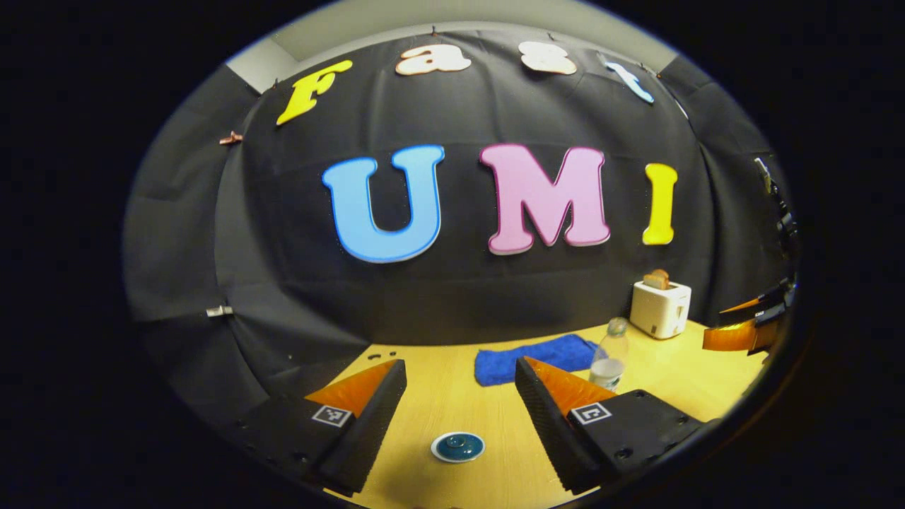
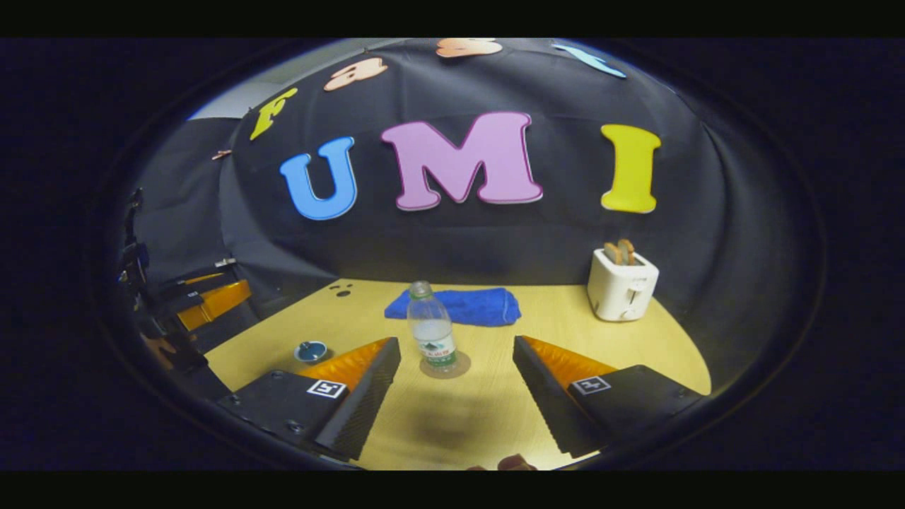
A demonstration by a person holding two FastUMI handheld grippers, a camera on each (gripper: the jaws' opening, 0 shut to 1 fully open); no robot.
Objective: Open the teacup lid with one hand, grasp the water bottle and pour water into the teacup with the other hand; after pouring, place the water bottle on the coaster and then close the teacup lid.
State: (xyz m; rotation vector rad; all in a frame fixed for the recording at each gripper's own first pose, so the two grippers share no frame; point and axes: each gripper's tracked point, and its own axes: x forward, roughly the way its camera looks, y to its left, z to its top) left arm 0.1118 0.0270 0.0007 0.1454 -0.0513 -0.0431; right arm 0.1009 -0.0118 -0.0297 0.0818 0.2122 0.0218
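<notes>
The teacup [image 1: 458, 447] is small and white with a dark teal lid on it. It stands on the wooden table just ahead of and between the fingers of my left gripper [image 1: 459, 367], which is open and empty. In the right gripper view the teacup [image 2: 311, 350] sits to the left. A clear water bottle [image 2: 433, 332] stands upright on a round coaster [image 2: 447, 369], straight ahead of my right gripper [image 2: 456, 346], which is open with nothing in it. From the left gripper view the bottle [image 1: 609, 353] rises behind the right finger.
A folded blue towel [image 2: 456, 305] lies behind the bottle near the black wall. A white toaster [image 2: 621, 283] with bread in it stands at the back right. The left gripper [image 2: 212, 300] appears at the left edge, and the right gripper [image 1: 739, 332] at the right edge.
</notes>
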